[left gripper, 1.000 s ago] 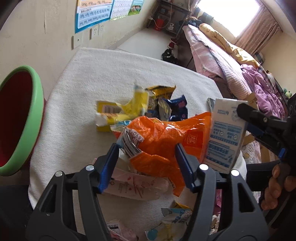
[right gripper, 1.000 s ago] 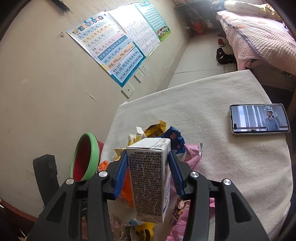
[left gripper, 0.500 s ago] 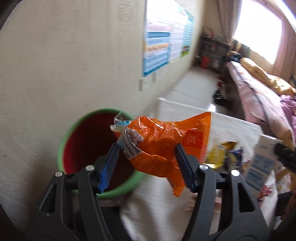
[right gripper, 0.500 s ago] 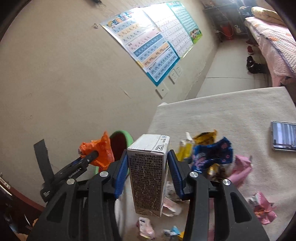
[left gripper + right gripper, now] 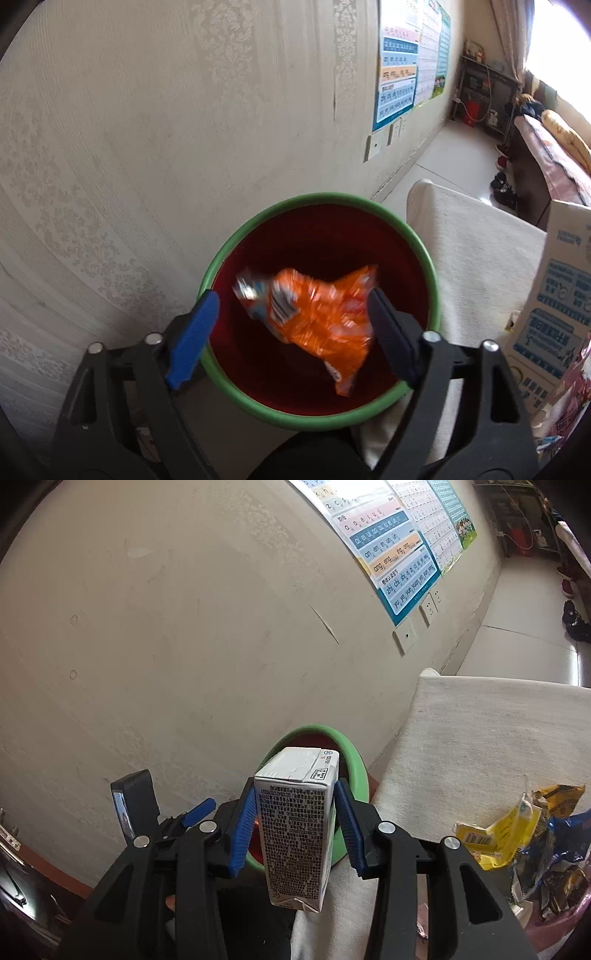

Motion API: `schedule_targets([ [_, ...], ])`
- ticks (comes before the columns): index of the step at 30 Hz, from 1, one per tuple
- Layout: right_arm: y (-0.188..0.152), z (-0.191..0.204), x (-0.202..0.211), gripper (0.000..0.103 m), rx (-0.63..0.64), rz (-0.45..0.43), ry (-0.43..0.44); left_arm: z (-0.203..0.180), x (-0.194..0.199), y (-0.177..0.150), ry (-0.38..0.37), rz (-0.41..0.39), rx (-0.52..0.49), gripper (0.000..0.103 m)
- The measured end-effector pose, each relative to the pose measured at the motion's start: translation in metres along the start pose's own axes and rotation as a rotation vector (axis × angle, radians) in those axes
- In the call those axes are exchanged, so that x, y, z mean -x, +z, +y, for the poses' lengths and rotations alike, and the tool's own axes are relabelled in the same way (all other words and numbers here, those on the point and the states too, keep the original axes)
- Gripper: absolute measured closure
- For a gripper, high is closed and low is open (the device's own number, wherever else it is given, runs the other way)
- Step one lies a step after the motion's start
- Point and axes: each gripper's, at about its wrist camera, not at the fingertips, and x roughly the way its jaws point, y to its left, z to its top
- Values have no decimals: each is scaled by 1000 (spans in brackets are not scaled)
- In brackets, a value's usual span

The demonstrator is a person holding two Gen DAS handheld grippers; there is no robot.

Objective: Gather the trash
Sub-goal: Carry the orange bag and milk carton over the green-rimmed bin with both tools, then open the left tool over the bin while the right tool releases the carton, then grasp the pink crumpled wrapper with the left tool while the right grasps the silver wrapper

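Left gripper (image 5: 291, 328) fingers spread, orange wrapper (image 5: 314, 314) falling into bin (image 5: 424, 254); right gripper (image 5: 295, 829) clenches milk carton (image 5: 295, 830), which risks clipping the rim.

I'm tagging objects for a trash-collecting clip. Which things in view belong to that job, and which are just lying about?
Part of the job:
- orange wrapper, blurred, over the bin's opening
- green-rimmed bin
- milk carton, clamped in the right gripper
- left gripper, open
- yellow and blue wrappers on the table

Just lying about:
- wall posters
- shoes
- bed
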Motion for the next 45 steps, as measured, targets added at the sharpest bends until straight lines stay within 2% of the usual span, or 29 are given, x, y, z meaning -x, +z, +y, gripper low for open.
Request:
schedule_targets([
  [2, 5, 4, -12, 62, -5, 7, 13, 6, -1, -2, 4, 1, 28, 20],
  [6, 15, 11, -39, 62, -8, 22, 33, 27, 9, -2, 29, -45, 137, 18],
  [10, 15, 22, -75, 62, 28, 67, 5, 42, 15, -10, 46, -55, 211, 18],
  [13, 7, 26, -95, 61, 72, 102, -44, 48, 15, -12, 43, -44, 235, 18],
  [17, -3, 23, -102, 60, 79, 126, -69, 52, 16, -13, 44, -45, 247, 18],
  [19, -5, 20, -99, 54, 80, 128, -85, 50, 15, -13, 43, -46, 239, 18],
  [23, -7, 17, -75, 53, 84, 100, -102, 41, 21, -15, 18, -55, 219, 18],
  [27, -14, 9, -30, 53, 107, 57, -128, 19, 27, -18, -28, -52, 169, 18],
  [34, -29, -29, 63, 43, 106, 21, -268, -39, 40, -26, -181, -27, 57, 18],
  [36, -40, -39, 79, 36, 117, 61, -301, -58, 44, -31, -229, -12, 12, 18],
  [38, -57, -49, 86, 35, 129, 125, -343, -73, 46, -37, -269, 13, -12, 18],
  [42, -99, -56, 90, 35, 126, 259, -324, -95, 48, -46, -328, 76, -46, 18],
  [45, -125, -62, 90, 35, 132, 326, -335, -105, 56, -60, -374, 143, -84, 18],
])
